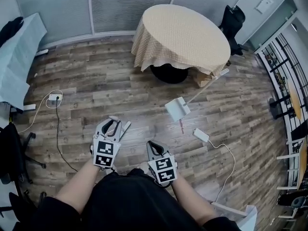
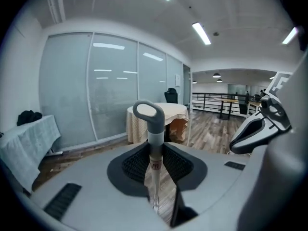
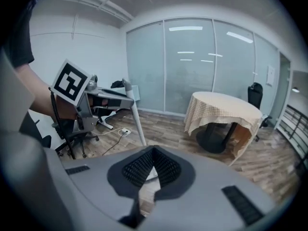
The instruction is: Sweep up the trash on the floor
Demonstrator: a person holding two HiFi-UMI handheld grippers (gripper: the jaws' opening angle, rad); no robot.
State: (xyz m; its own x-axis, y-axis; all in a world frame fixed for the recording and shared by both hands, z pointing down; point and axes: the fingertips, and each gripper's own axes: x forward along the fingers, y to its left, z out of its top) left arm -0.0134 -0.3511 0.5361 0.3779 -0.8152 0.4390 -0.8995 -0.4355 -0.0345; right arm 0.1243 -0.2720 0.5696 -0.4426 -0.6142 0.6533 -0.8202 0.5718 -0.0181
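The left gripper (image 2: 155, 149) clamps the upright grey broom handle (image 2: 155, 133) between its fingers, the right gripper (image 3: 153, 150) has its fingers pressed together on nothing, and the dustpan (image 1: 177, 109) lies well ahead of both

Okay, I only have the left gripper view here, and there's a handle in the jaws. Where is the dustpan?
Observer: The dustpan sits on the floor ahead and to the right of the handle you hold. Its own long shaft slants up to the edge of the round table.
Operator: Any trash near it?
Observer: One small red thing lies on the floor at the dustpan's near edge. I can't tell what it is.
Operator: Is my other hand free to take the dustpan?
Observer: Yes. The right hand-held gripper has its jaws together with nothing between them.
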